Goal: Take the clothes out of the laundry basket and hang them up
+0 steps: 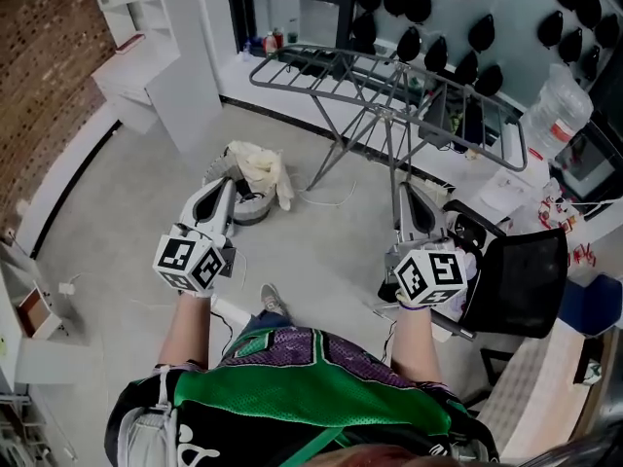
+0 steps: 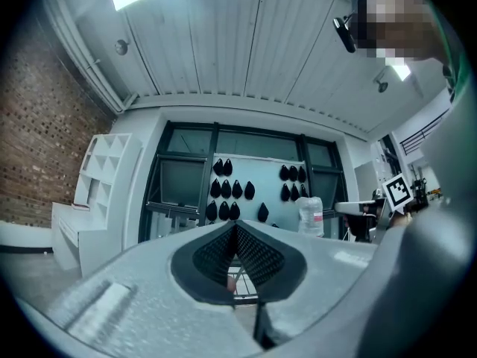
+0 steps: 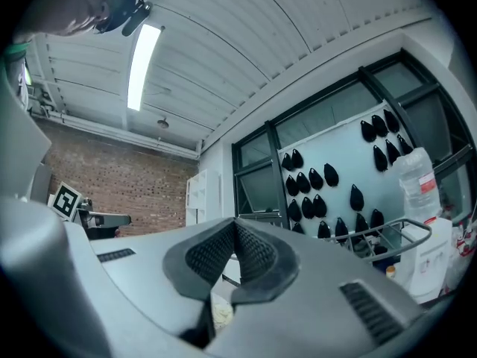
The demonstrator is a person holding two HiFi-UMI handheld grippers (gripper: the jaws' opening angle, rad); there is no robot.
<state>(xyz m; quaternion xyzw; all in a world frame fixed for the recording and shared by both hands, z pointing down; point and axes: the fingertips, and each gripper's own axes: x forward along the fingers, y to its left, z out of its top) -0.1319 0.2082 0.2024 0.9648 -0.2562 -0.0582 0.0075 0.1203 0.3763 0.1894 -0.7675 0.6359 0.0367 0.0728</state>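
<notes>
A grey laundry basket (image 1: pixel 249 208) stands on the floor with cream clothes (image 1: pixel 257 167) heaped in it and spilling over its rim. Behind it stands a grey wire drying rack (image 1: pixel 389 78), bare of clothes; a part of the rack (image 3: pixel 387 234) also shows in the right gripper view. My left gripper (image 1: pixel 225 187) is held in the air, pointing toward the basket, shut and empty, its jaws (image 2: pixel 235 227) meeting tip to tip. My right gripper (image 1: pixel 406 193) points toward the rack's legs, also shut with nothing in it (image 3: pixel 235 224).
A black chair (image 1: pixel 522 282) is close by my right hand. A white shelf unit (image 1: pixel 136 37) stands at the back left. A big water bottle (image 1: pixel 561 111) and clutter sit at the right. Black drop-shaped pieces (image 1: pixel 419 3) cover the back wall.
</notes>
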